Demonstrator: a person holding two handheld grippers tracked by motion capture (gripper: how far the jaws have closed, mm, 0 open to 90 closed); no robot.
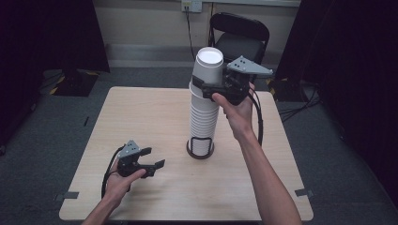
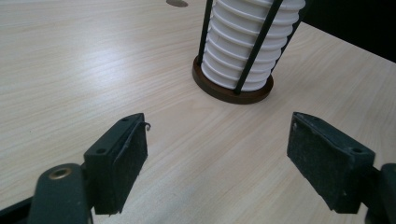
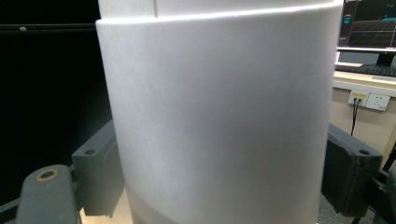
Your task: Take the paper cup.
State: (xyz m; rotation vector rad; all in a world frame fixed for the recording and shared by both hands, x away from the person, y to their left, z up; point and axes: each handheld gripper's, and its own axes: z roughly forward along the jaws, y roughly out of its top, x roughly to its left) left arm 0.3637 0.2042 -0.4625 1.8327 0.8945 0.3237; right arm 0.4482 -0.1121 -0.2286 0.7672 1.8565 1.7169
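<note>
1. My right gripper (image 1: 209, 86) has its jaws clamped on the top paper cup (image 1: 208, 65), upside down at the head of the stack (image 1: 202, 119), which stands in a wire holder (image 1: 200, 147) mid-table (image 1: 155, 117).
2. I judge the cup light, thin and easily crushed, so I pinch its wall gently.
3. My left gripper (image 1: 151, 165) hovers with its jaws spread and empty, near the table's front.
4. One stack, one holder; the cups are too many to count.
</note>
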